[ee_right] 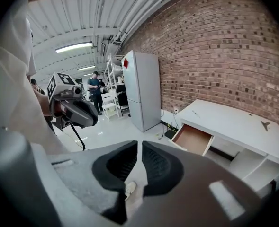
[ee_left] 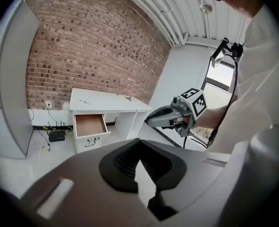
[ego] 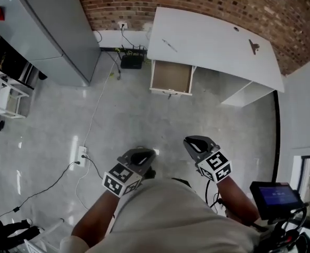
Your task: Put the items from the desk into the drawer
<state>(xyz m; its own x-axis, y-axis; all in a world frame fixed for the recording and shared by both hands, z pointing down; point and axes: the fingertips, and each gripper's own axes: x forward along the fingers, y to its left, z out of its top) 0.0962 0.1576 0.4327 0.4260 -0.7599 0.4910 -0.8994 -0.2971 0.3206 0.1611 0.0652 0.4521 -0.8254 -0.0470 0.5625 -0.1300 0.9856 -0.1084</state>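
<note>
A white desk (ego: pixel 212 41) stands against the brick wall, well ahead of me. On its top lie a thin pen-like item (ego: pixel 169 45), a dark T-shaped item (ego: pixel 253 47) and a tiny dark spot (ego: pixel 237 29). Its wooden drawer (ego: pixel 171 77) is pulled open and looks empty. My left gripper (ego: pixel 144 153) and right gripper (ego: pixel 189 140) are held close to my body over the floor, far from the desk. Both are shut with nothing between the jaws. The drawer (ee_left: pixel 91 125) and the right gripper (ee_left: pixel 153 118) show in the left gripper view; the drawer (ee_right: pixel 193 139) shows in the right gripper view.
A grey fridge (ego: pixel 49 30) stands left of the desk. A black box (ego: pixel 132 61) with cables sits by the wall, and a cable runs across the floor to a white socket block (ego: pixel 82 154). A white rack (ego: pixel 2 96) is at far left, a small screen (ego: pixel 277 199) at lower right.
</note>
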